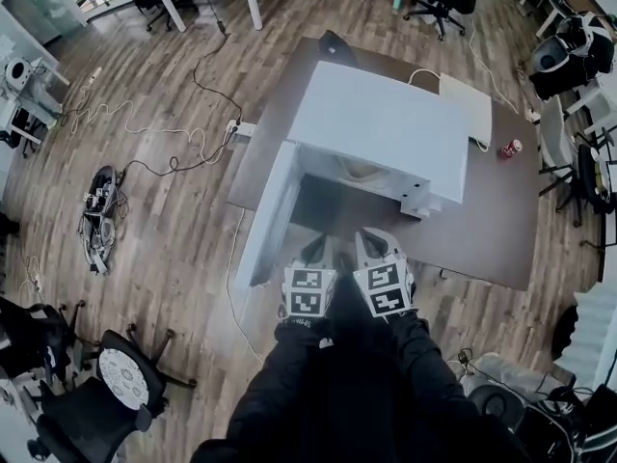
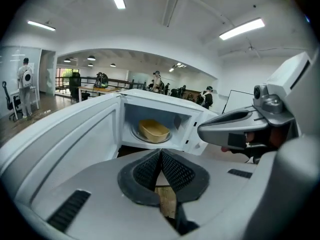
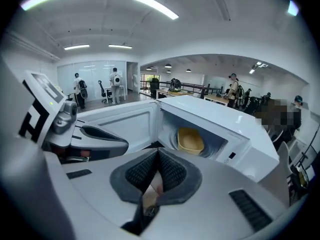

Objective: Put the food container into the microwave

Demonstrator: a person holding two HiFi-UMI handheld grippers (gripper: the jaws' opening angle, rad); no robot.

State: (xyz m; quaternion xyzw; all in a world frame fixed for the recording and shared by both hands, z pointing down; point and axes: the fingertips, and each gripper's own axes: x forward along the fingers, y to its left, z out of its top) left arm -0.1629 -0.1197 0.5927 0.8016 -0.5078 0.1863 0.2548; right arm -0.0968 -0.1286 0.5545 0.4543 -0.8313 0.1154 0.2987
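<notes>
The white microwave [image 1: 386, 128] stands on a brown table, its door [image 1: 262, 215] swung open to the left. A tan food container [image 2: 154, 130] sits on the turntable inside the cavity, also seen as the container [image 3: 190, 140] in the right gripper view and faintly as the container [image 1: 362, 170] from above. My left gripper [image 1: 313, 254] and right gripper [image 1: 371, 244] are side by side just in front of the open cavity, apart from the microwave. The left gripper [image 2: 161, 154] has its jaws shut with nothing held. The right gripper [image 3: 159, 153] is shut and holds nothing too.
A red can [image 1: 509, 149] and a flat white board [image 1: 472, 104] lie on the table right of the microwave. The open door [image 2: 75, 134] juts out on the left. Cables, office chairs [image 1: 106, 384] and desks surround the table; people stand far back.
</notes>
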